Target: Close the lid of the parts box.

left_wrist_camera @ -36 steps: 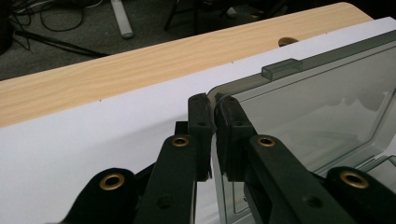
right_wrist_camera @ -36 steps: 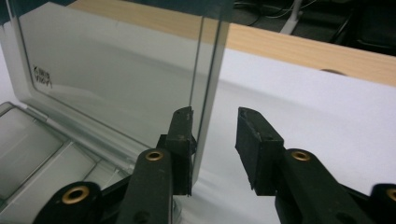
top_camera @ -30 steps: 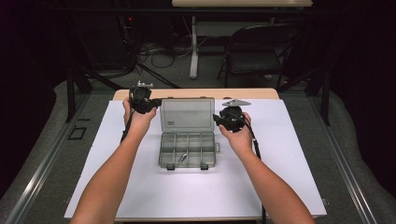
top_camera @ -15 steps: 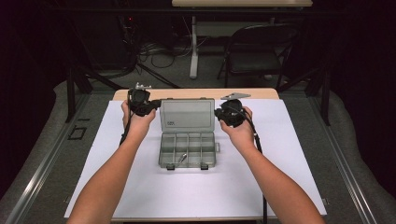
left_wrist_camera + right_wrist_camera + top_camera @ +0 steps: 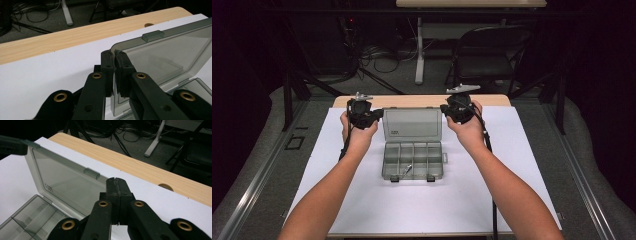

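A grey clear compartment box [image 5: 387, 167] lies open mid-table with its lid [image 5: 412, 125] standing up at the back. My left gripper [image 5: 380, 114] is at the lid's upper left corner. In the left gripper view the left gripper [image 5: 114, 56] is shut on that corner of the lid [image 5: 162, 55]. My right gripper [image 5: 443, 109] hovers at the lid's upper right corner. In the right gripper view the right gripper [image 5: 116, 182] is shut, pads meeting flush, with the lid [image 5: 67, 177] just to their left and nothing seen between them. A small metal part [image 5: 407, 169] lies in one compartment.
The box sits on a white sheet [image 5: 512, 165] covering the table, with a bare wooden strip [image 5: 412, 100] along the far edge. A dark chair [image 5: 492, 55], a table leg [image 5: 419, 55] and floor cables stand beyond. Both forearms reach in from the bottom.
The right gripper has risen from beside the lid's lower right to its upper right corner. The left gripper and the lid have stayed put.
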Demonstrator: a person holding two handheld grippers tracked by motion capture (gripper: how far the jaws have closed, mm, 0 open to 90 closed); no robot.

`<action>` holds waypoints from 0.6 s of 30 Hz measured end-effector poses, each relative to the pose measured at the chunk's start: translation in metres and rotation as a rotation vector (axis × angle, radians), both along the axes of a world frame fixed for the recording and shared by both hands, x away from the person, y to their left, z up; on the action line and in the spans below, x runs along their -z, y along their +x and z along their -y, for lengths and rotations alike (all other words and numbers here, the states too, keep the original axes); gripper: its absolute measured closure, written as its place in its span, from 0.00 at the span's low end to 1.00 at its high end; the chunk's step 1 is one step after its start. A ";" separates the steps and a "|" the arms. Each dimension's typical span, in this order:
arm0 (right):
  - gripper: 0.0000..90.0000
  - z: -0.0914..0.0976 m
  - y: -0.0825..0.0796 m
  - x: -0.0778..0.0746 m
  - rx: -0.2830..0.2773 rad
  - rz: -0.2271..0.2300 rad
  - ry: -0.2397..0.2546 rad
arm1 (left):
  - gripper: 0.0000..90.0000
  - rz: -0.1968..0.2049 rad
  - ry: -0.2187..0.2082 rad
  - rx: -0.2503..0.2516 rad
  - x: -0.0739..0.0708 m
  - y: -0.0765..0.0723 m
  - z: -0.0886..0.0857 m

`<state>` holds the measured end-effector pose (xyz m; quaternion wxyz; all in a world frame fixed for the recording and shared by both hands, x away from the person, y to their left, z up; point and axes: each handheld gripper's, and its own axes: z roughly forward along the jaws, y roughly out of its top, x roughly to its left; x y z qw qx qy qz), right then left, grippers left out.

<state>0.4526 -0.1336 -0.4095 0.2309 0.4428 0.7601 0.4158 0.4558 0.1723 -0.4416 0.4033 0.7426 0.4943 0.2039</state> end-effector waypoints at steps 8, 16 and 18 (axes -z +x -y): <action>1.00 -0.009 0.007 -0.011 0.000 -0.001 -0.008 | 0.96 0.014 0.003 0.004 0.000 -0.011 -0.001; 1.00 -0.018 0.017 -0.005 0.010 -0.023 -0.022 | 0.96 0.019 0.005 0.012 0.000 -0.019 -0.001; 1.00 -0.018 0.018 -0.003 0.012 -0.034 -0.027 | 0.96 0.023 0.001 0.013 0.000 -0.021 -0.002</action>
